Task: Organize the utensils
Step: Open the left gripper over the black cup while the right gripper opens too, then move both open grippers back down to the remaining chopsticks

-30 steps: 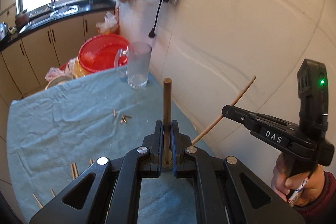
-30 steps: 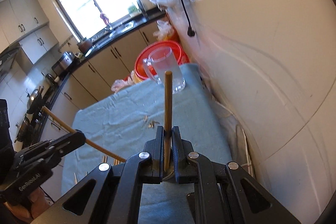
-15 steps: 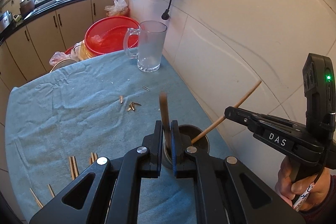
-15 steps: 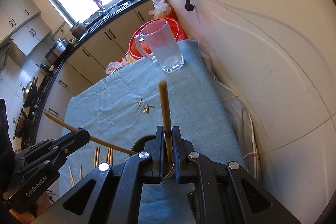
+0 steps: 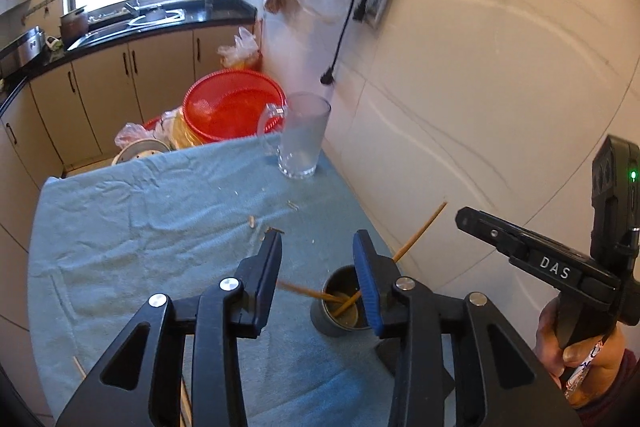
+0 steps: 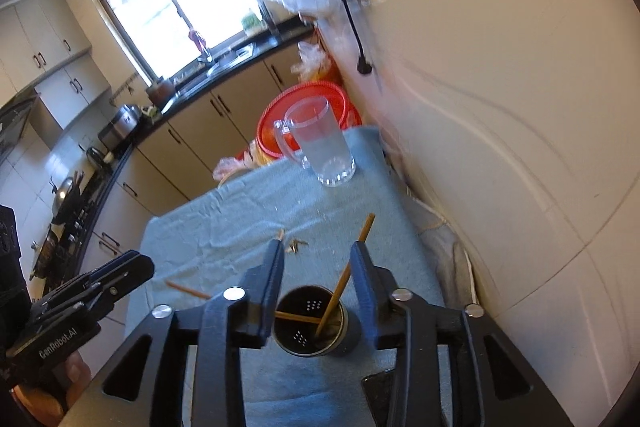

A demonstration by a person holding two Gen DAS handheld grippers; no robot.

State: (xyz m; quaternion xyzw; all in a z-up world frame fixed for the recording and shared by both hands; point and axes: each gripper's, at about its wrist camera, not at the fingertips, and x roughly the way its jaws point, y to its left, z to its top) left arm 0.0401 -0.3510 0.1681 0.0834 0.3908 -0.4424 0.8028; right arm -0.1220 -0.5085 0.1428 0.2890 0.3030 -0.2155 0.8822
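On the blue cloth (image 5: 132, 227) the cup (image 6: 310, 323) now holds both chopsticks (image 6: 340, 291), leaning. Left gripper (image 5: 316, 259) and right gripper (image 6: 318, 267) have just been opening; both are apart, nothing between. Better lift straight up, so no pad touches a stick.

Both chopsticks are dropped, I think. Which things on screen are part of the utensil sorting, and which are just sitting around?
Part of the job:
- dark holder cup
- two chopsticks leaning in it
- left gripper and right gripper, both open, jaws just opened, gripping nothing
- loose chopstick at the cloth's near edge

Just lying about:
- glass mug
- red basin
- wood bits on the blue cloth
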